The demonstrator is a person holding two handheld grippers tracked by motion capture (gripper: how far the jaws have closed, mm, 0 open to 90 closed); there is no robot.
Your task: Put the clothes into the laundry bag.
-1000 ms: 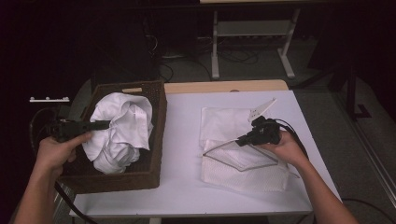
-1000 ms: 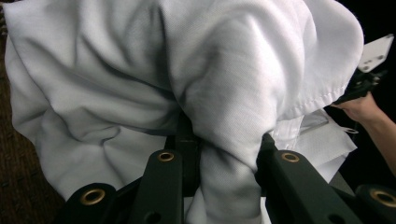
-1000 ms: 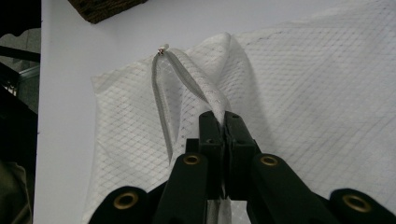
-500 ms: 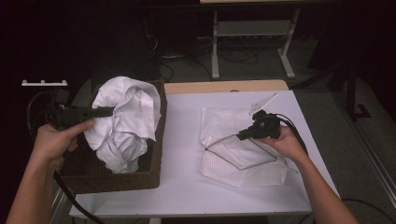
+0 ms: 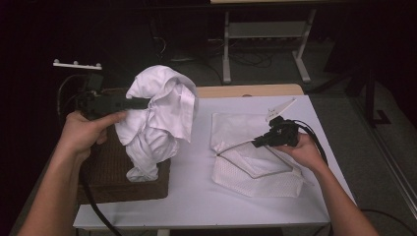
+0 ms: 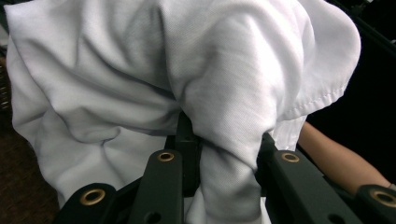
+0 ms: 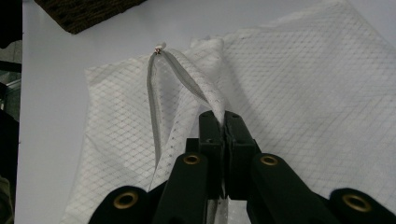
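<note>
The left claw (image 5: 140, 103) grips a bunched white shirt (image 5: 157, 118), holding it in the air above the brown basket (image 5: 115, 177). The right claw (image 5: 258, 142) pinches the zipper edge of the mesh bag (image 5: 255, 162) lying on the white surface (image 5: 196, 191).

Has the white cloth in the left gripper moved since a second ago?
Yes. The crumpled white cloth has risen out of the dark woven basket, and now hangs above its rim, gripped by the left gripper.

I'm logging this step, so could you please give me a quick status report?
Left gripper shut on white garment, lifted above the basket. Right gripper shut on mesh bag zipper edge, holding it open. Nothing in the way.
</note>
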